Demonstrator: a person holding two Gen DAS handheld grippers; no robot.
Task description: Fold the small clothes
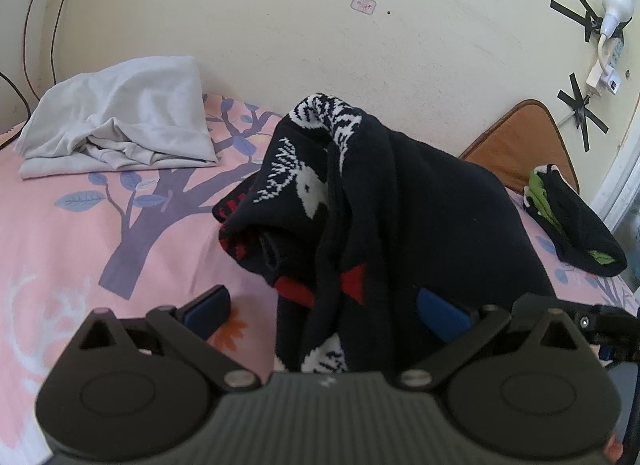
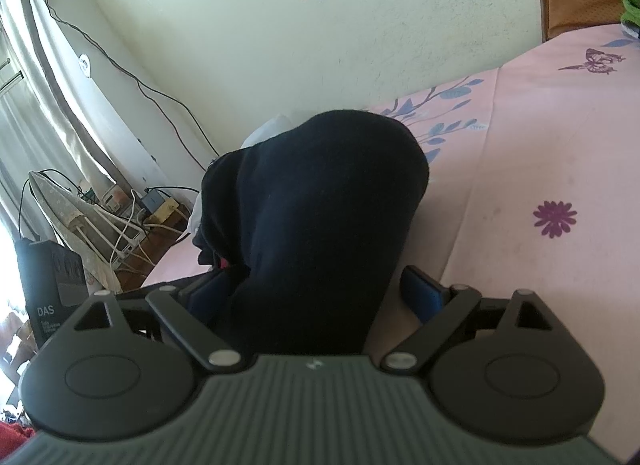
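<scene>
The left gripper [image 1: 326, 315] has its jaws spread wide, blue pads far apart. The black patterned sweater [image 1: 384, 201] drapes down between them, covering part of the right pad, while the left pad sits clear of the cloth over the sheet; whether anything is pinched cannot be told. The right gripper [image 2: 316, 293] also stands wide, and the sweater [image 2: 320, 201] hangs through its gap, touching the left pad and standing just off the right one.

In the left wrist view the sweater's long axis runs from 6 o'clock up toward 12, a bunched mound with the white-patterned knit at the top and red marks low at 7 to 8 o'clock. In the right wrist view it rises from 6 to 12 as a plain dark hump.

It lies on the pink bedsheet [image 1: 80, 249] printed with a purple tree. A crumpled grey garment [image 1: 120, 125] sits at 10 o'clock, well apart. A dark garment with green trim [image 1: 572, 221] lies at 3 o'clock, beside a brown headboard [image 1: 520, 137]. A white lamp [image 1: 616, 9] hangs on the wall at 1 o'clock. In the right wrist view, cables and an ironing board [image 2: 76, 209] crowd 9 o'clock.

The sweater hides the bed behind it, and its lower end is cut off behind both gripper bodies.
</scene>
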